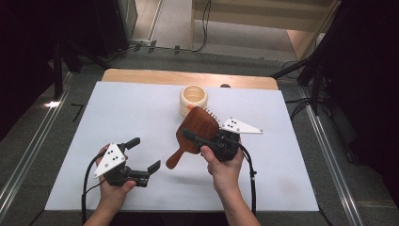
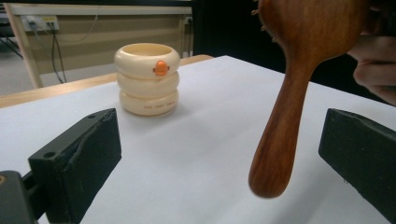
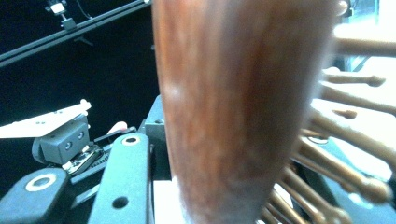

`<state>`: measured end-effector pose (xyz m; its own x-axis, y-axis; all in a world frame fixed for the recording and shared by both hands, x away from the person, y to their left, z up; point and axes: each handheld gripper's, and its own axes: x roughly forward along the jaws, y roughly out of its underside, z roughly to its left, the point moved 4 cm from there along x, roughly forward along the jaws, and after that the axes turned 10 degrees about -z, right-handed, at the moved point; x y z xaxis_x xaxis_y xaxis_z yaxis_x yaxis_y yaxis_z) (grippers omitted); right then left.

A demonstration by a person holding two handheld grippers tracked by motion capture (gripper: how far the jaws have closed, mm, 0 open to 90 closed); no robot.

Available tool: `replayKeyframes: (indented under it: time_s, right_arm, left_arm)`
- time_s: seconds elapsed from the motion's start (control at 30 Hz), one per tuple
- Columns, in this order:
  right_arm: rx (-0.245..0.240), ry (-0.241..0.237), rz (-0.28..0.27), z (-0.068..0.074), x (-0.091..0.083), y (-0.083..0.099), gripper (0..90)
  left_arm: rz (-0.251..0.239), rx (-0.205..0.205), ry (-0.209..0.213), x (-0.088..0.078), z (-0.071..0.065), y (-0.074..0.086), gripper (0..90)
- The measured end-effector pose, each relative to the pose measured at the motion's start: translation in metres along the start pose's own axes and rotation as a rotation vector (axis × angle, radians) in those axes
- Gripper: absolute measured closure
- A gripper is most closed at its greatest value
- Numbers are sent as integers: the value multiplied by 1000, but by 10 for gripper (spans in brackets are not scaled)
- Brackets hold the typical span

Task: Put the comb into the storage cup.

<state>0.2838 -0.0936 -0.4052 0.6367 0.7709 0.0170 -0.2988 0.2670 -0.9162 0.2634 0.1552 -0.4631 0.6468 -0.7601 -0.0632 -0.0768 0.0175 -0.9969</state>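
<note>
My right gripper (image 1: pixel 200 138) clamps the wooden hairbrush (image 1: pixel 197 129) by its head, handle hanging free above the table (image 1: pixel 131 113). My left gripper (image 1: pixel 143 154) gapes wide and empty beside that handle, ready to receive it.

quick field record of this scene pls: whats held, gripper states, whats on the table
held thing: wooden hairbrush, clamped at its head, handle hanging free toward the left gripper
right gripper: shut on the brush
left gripper: open, nothing between its jaws
surface: white table cover
other thing: cream ringed cup with an orange mark, upright behind the brush
</note>
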Motion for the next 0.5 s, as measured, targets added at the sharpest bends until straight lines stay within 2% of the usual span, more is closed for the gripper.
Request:
replayKeyframes:
  time_s: [0.5]
  right_arm:
    - [-29, 24, -17, -8, -2, -18, 543]
  left_arm:
    - [-21, -1, -87, -28, 28, 5, 0]
